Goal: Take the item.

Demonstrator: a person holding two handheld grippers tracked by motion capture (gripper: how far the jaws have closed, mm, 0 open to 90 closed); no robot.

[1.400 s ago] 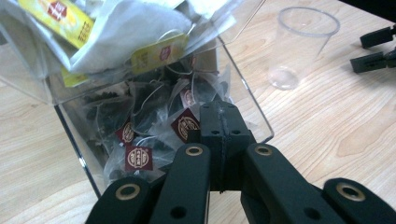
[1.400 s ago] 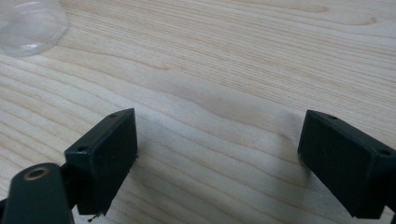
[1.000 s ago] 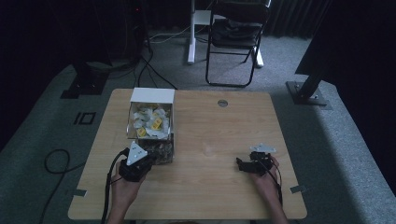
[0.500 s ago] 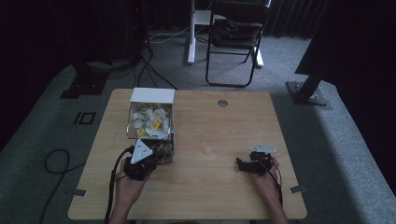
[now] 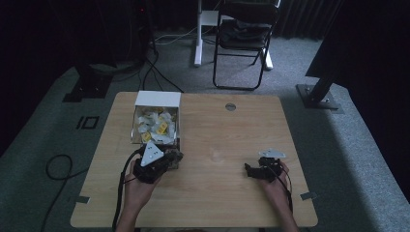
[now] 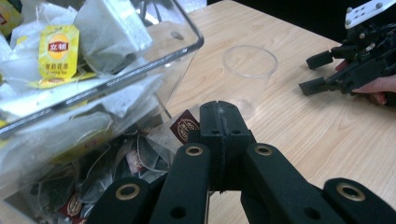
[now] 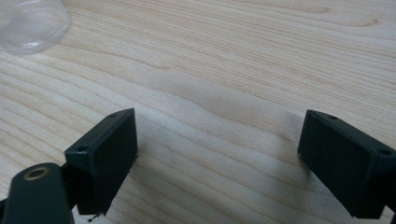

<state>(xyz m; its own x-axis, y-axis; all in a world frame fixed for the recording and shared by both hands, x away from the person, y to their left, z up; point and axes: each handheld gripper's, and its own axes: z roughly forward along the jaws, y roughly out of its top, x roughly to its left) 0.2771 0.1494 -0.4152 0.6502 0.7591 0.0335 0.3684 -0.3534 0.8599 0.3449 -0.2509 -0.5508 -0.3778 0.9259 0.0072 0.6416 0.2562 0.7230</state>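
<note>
**Tea bag lifted at the edge of the clear box**

A pale wooden table (image 5: 208,145) stands on grey carpet in a dim room, with a black folding chair (image 5: 244,38) and a white desk leg (image 5: 198,31) behind its far edge and cables trailing on the floor to the left. On the table's left half sits a clear plastic box (image 5: 157,125) packed with tea bags. At the box's near corner, the left gripper (image 6: 219,126) has its jaws pressed together on a tea bag (image 6: 175,133) with a dark red tag, held just outside the box wall. A clear round lid (image 6: 250,60) lies on the wood to the right of the box. Farther right, well apart from the box, the right gripper (image 7: 217,149) rests with jaws spread wide over bare wood. Since a second ago, the left gripper has drawn slightly up and back from the box; the right has kept its place.
</note>
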